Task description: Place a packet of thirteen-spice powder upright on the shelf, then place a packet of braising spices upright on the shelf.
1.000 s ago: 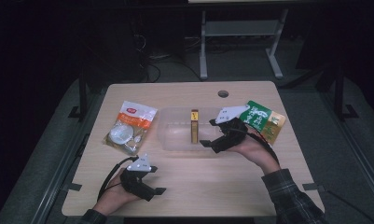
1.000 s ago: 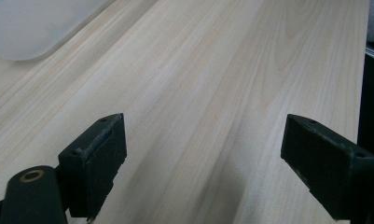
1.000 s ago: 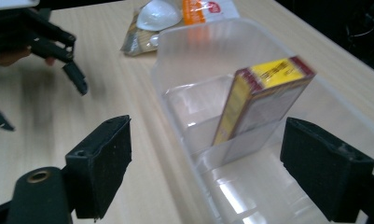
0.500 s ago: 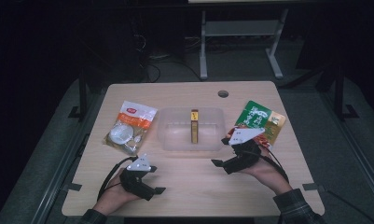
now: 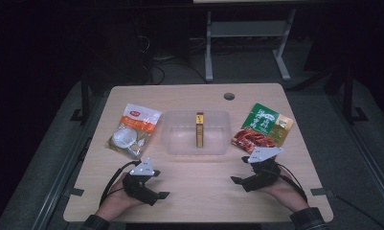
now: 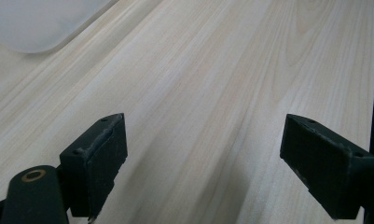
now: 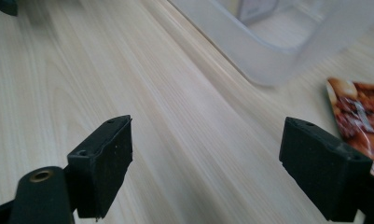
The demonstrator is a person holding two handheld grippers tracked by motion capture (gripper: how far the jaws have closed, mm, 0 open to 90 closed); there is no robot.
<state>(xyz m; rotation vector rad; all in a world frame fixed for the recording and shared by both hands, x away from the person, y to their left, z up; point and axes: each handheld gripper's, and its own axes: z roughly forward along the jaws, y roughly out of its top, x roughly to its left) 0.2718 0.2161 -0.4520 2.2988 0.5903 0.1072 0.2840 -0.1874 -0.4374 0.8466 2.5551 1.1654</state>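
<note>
Withdrawn from the clear bin (image 5: 195, 133), the right hand-held gripper (image 5: 241, 180) rests wide and empty like the left hand-held gripper (image 5: 157, 196). One gold box (image 5: 199, 129) stands inside; both pouches wait on the desk (image 5: 199, 191).

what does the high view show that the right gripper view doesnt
High view alone: the whole table, the white snack bag at its left, the slim yellow box standing in the tub, the full green packet, and both hands with the left gripper and right gripper.

Right gripper view alone: its own two black jaws close up, wide apart with bare wood between them.

Shared: the clear plastic tub, the green packet's reddish corner, and the wooden tabletop.
</note>
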